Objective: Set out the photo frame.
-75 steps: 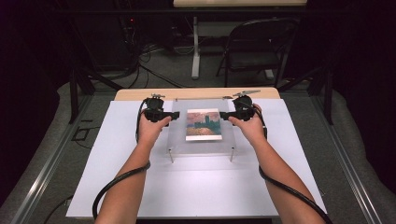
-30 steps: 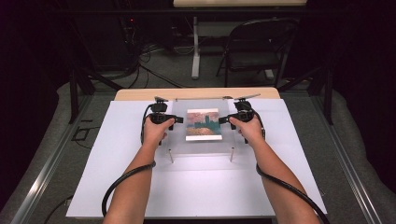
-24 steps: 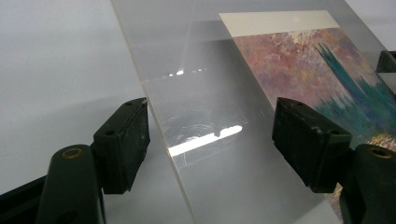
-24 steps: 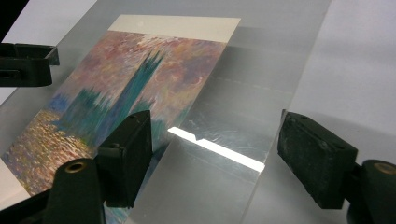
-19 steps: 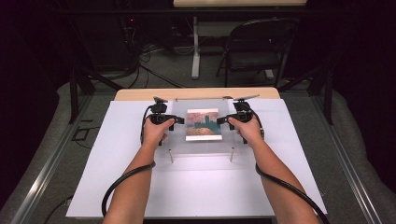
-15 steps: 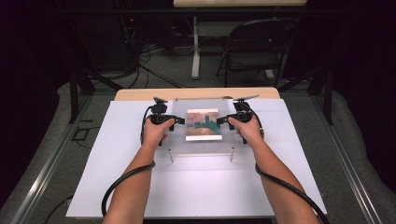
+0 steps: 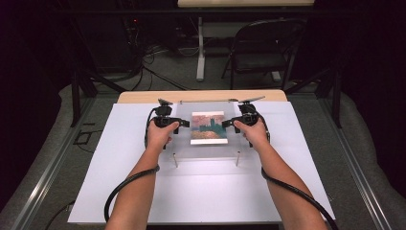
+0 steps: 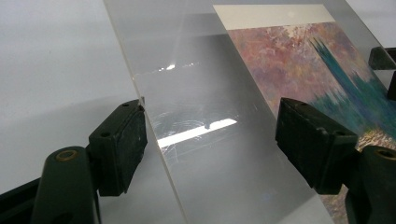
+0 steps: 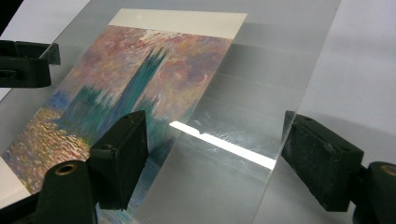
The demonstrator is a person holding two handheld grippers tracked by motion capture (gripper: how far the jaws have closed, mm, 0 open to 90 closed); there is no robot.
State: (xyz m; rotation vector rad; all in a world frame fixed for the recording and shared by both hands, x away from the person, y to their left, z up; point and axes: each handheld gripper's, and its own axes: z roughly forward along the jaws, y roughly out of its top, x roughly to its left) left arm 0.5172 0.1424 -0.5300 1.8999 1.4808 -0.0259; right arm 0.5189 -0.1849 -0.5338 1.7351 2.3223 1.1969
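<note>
A clear plastic sheet (image 7: 206, 149) lies over a painted picture (image 7: 208, 127) of a dark tower under a pink sky, on the white table (image 7: 143, 201). My left gripper (image 7: 184, 123) is at the sheet's left edge and my right gripper (image 7: 226, 124) is beside the picture's right edge. In the left gripper view the sheet (image 8: 201, 93) edge runs between the wide-apart jaws of the left gripper (image 8: 212, 116). In the right gripper view the right gripper (image 9: 217, 128) also straddles the sheet (image 9: 261, 70), one jaw over the picture (image 9: 135, 70). Both pairs of jaws have just been opening; neither presses on the sheet.
Two small pegs (image 7: 175, 160) (image 7: 238, 158) stand at the sheet's near edge. A wooden strip (image 7: 143, 97) runs along the table's far side, with a folding chair (image 7: 261, 52) and cables on the floor beyond. Cables trail from both grippers along the forearms.
Both hands stay about where they were. The sheet and the picture have not visibly moved.
</note>
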